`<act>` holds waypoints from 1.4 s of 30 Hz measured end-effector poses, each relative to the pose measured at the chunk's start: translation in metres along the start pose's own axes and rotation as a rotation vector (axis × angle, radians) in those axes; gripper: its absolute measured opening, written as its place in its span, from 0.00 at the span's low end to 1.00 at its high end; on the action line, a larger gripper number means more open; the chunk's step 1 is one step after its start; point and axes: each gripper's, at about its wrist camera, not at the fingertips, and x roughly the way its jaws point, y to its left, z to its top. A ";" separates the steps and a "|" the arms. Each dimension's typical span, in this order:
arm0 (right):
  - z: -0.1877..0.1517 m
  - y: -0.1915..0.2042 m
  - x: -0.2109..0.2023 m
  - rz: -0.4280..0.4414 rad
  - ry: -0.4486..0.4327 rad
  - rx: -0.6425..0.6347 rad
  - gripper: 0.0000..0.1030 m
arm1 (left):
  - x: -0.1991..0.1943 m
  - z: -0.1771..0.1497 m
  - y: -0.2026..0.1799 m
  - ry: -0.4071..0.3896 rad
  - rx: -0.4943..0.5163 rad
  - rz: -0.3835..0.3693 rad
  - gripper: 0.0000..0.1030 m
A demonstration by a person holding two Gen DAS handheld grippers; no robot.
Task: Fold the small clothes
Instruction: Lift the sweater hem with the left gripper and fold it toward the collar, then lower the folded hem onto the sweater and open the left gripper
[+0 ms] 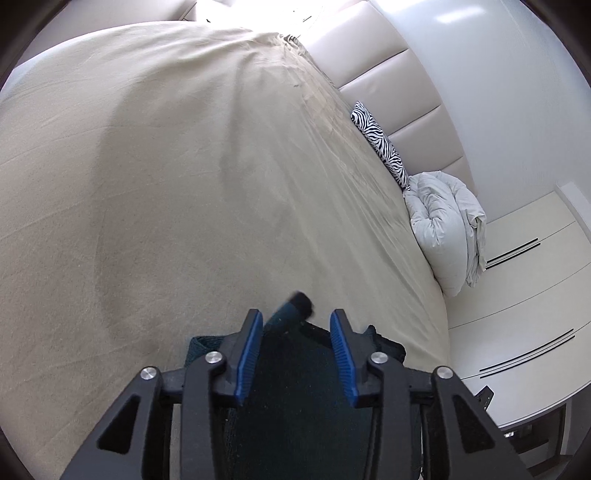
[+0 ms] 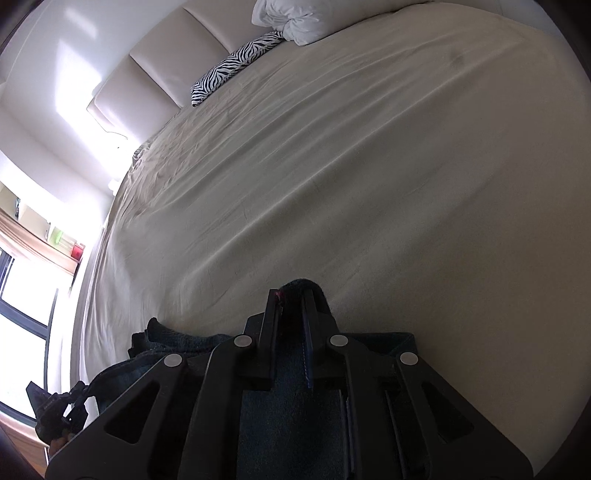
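Dark teal garment (image 1: 295,387) lies at the near edge of the bed, on the beige sheet (image 1: 166,184), under both tools. Left wrist view: left gripper (image 1: 297,325) points down at the cloth, its blue pads (image 1: 249,354) standing moderately apart, neither visibly pressing on fabric. The garment runs between and below the jaws; a blurred dark corner of it (image 1: 301,301) sticks up just past the fingertips. More dark cloth shows to either side of the fingers. Further back, a zebra-print cushion (image 1: 380,144) leans against the padded cream headboard (image 1: 399,92), with a bundled white duvet (image 1: 447,225) just beside it, touching. White wardrobe fronts (image 1: 524,295) stand at right. Right wrist view: right gripper (image 2: 295,295) has its jaws narrow, with only a slim gap; a raised fold of the dark garment (image 2: 317,291) humps around the fingertips, and cloth sits in the gap. Whether the pads actually pinch it I cannot tell; the picture is dim here. The rest of the garment spreads flat beneath the tool, with a crumpled part (image 2: 166,338) off to the left. Sheet here (image 2: 369,166) is creased in long ridges. Same cushion (image 2: 236,70) and duvet (image 2: 291,18) sit far back by the headboard (image 2: 166,62). Bright window (image 2: 26,314) at left edge; a dark strap or buckle (image 2: 62,406) hangs low left, too shadowed to identify.
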 end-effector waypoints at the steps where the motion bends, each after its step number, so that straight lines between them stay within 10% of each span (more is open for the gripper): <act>1: 0.000 0.002 0.002 -0.012 -0.012 -0.011 0.30 | -0.003 -0.001 -0.002 -0.006 0.016 0.006 0.50; 2: -0.001 0.002 0.002 -0.024 -0.027 -0.021 0.50 | -0.007 -0.003 -0.003 -0.008 0.024 -0.002 0.51; 4: -0.001 0.001 -0.002 -0.024 -0.063 -0.024 0.61 | -0.018 -0.009 -0.005 -0.018 0.035 -0.021 0.51; 23: -0.152 -0.035 -0.138 -0.037 -0.045 -0.197 0.61 | -0.094 -0.133 0.003 -0.026 0.234 0.118 0.51; 35: -0.176 -0.056 -0.181 -0.068 -0.103 -0.235 0.54 | -0.086 -0.172 0.008 -0.029 0.344 0.244 0.41; 42: -0.181 -0.057 -0.165 -0.111 -0.035 -0.293 0.34 | -0.085 -0.173 0.008 -0.031 0.370 0.263 0.30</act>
